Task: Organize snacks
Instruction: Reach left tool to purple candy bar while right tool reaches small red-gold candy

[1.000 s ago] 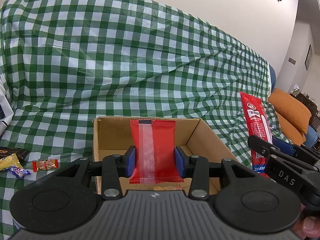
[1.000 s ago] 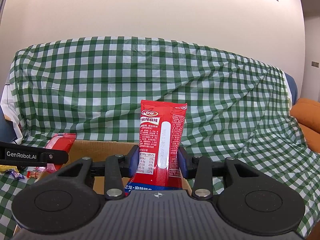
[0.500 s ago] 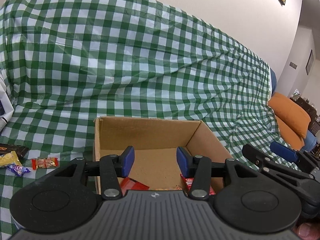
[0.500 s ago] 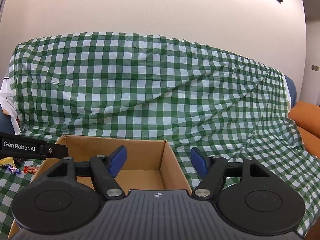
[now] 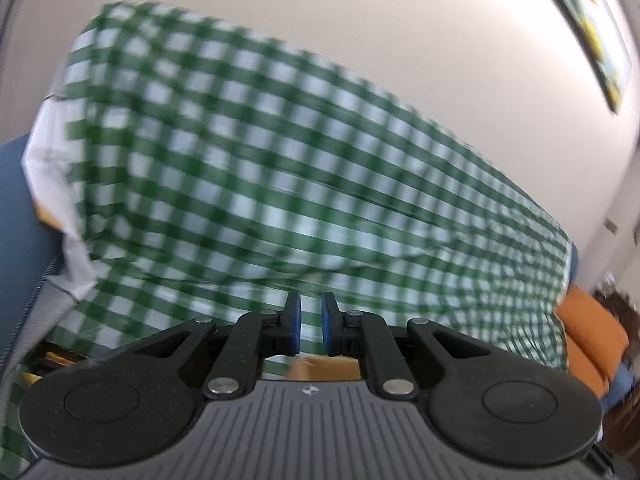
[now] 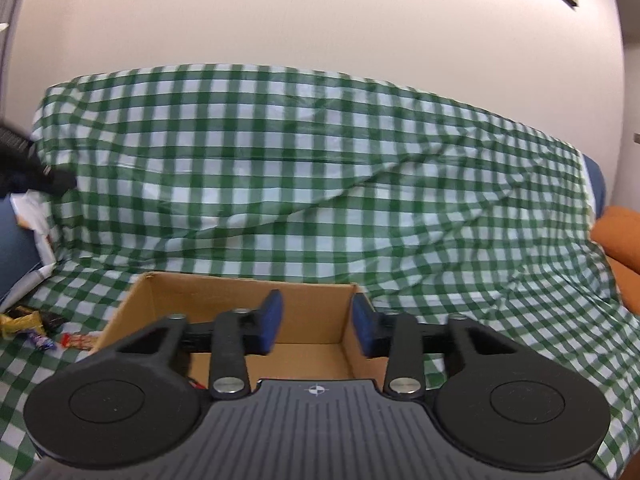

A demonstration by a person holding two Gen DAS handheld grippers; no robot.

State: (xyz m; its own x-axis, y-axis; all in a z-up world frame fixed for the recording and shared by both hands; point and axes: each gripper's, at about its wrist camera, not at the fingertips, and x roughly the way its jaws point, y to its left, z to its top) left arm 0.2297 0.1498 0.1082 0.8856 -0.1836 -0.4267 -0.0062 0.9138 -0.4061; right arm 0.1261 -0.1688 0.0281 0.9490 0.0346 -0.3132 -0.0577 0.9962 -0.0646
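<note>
Lying at the lower left of the right wrist view, a few small snacks [image 6: 38, 330] sit on the green checked cloth [image 6: 320, 168], beside the cardboard box [image 6: 224, 300] in the lower centre. The right gripper [image 6: 316, 326] hovers at the box's near rim, its jaws have just been closing, and they stand apart with nothing between them. In the blurred left wrist view, the left gripper [image 5: 310, 326] points at the cloth; its jaws have just been closing to a narrow gap, empty. An orange cushion [image 5: 592, 340] lies at the right edge.
</note>
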